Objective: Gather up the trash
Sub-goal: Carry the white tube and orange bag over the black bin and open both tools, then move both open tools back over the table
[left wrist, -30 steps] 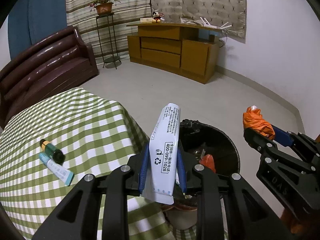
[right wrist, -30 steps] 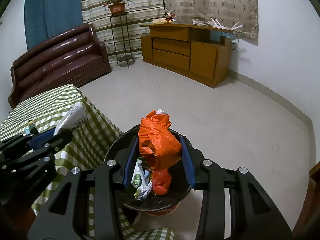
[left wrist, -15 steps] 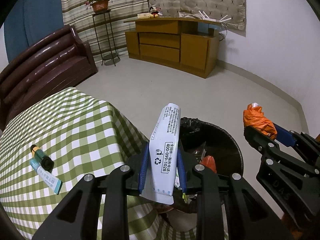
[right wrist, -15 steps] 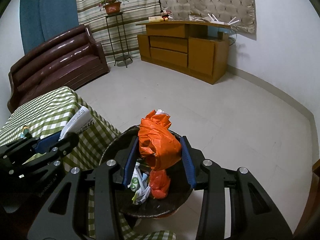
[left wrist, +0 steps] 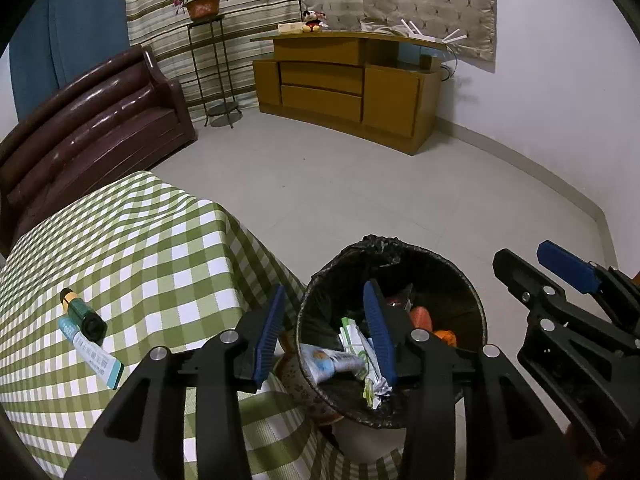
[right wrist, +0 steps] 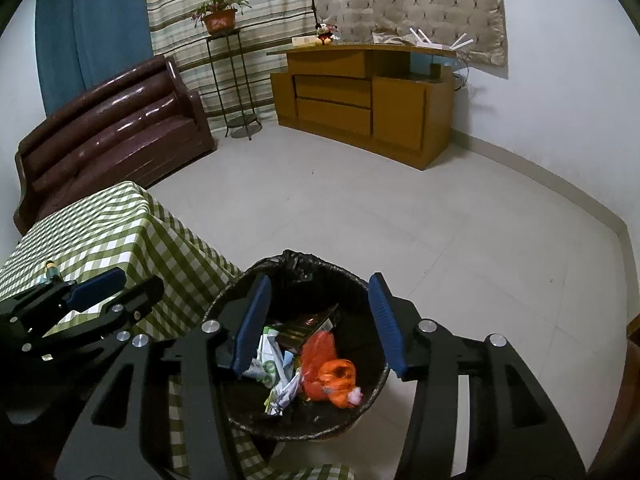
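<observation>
- My left gripper hangs over the near rim of the trash bin; its jaws are opening, with nothing between the blue pads.
- My right gripper sits above the same bin, jaws likewise opening and empty, the bin's mouth showing between them.
- Inside the bin lie an orange plastic bag, a white-and-blue tube and crumpled wrappers, all loose on the black liner.
- What remains, as I judge it, is on the checked tablecloth: a slim white-and-teal tube and, touching it, a short green cylinder with a yellow band.
- The slim tube looks light and soft; it should flatten under my pads, so I would take it across its middle, narrow side to the pads.
- The green cylinder looks stiff and smooth, likely to roll or slip; I would close across its round body near the centre.
- Both lie near the table's edge, well apart from the bin.
</observation>
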